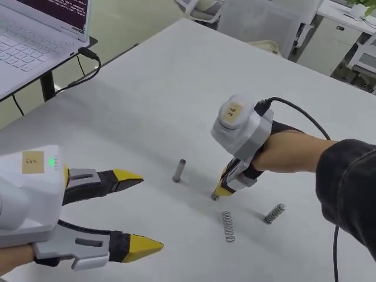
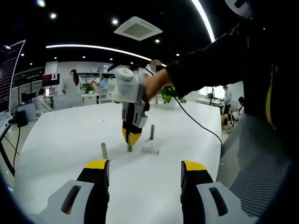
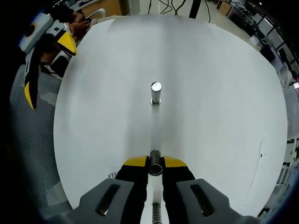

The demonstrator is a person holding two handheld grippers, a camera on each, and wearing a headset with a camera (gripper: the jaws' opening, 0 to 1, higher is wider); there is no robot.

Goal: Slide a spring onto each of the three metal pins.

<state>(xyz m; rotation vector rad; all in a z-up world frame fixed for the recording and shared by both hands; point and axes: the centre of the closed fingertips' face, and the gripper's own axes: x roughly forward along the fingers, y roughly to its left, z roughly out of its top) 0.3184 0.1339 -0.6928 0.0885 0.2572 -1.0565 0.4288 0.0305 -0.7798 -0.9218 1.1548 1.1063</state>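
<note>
The left tongs (image 1: 138,212) sit low at the near left, roughly level above the desk (image 1: 147,88) and pointing right, with their yellow-tipped jaws spread wide apart. The right tongs (image 1: 222,189) are farther off to the right, tipped steeply downward with their tips at the desk surface and the jaws closed tight on a spring (image 3: 155,165). The right hand (image 1: 288,151) grips the tongs' body from the right. A dark sleeve (image 1: 346,176) covers the forearm, which reaches in from the right edge.
</note>
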